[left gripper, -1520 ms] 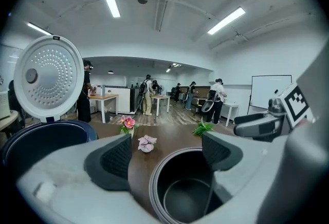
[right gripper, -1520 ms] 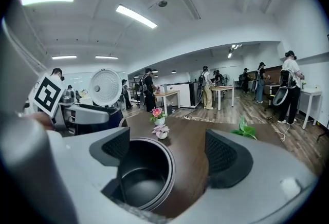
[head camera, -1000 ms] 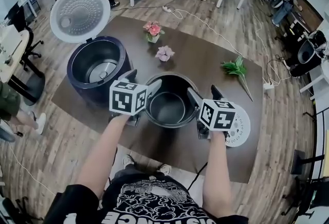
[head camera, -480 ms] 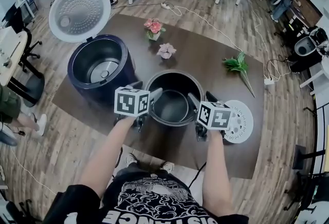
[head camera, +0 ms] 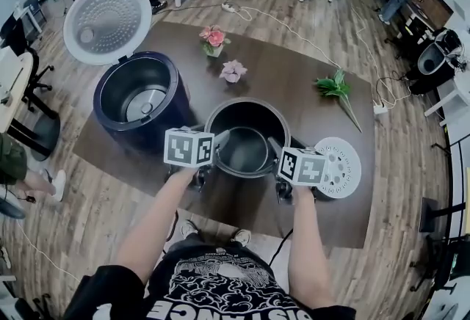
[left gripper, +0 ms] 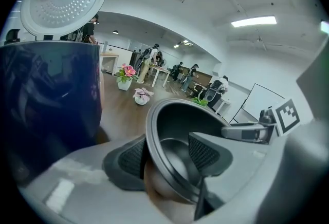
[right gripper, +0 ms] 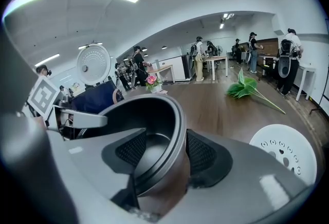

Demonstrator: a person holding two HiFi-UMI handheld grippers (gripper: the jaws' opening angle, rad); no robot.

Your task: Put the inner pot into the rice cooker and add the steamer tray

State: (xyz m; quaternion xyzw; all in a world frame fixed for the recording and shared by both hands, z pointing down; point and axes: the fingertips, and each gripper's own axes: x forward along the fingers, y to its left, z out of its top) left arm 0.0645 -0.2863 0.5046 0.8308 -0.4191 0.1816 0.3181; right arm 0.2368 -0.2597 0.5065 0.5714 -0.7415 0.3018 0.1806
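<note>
The dark inner pot [head camera: 250,120] stands on the brown table [head camera: 294,69] right in front of me. My left gripper [head camera: 209,136] straddles its left rim, one pad outside the wall and one inside [left gripper: 167,159]. On the pot's right rim my right gripper [head camera: 285,146] does the same [right gripper: 167,153]. Both sets of jaws are closing around the pot [left gripper: 175,125] [right gripper: 154,115], with a slim gap still showing at the inner pads. The navy rice cooker [head camera: 136,98] stands to the left, empty, with its lid [head camera: 106,21] up. The white steamer tray [head camera: 339,166] lies flat to the right.
Two small flower pots [head camera: 213,40] [head camera: 233,70] and a green sprig [head camera: 336,87] lie on the far half of the table. The cooker's blue wall [left gripper: 46,105] rises close beside my left gripper. Desks, chairs and people fill the room behind.
Both grippers have sunk from above the pot down onto its rim, and their jaws have narrowed around the wall. The pot has not moved.
</note>
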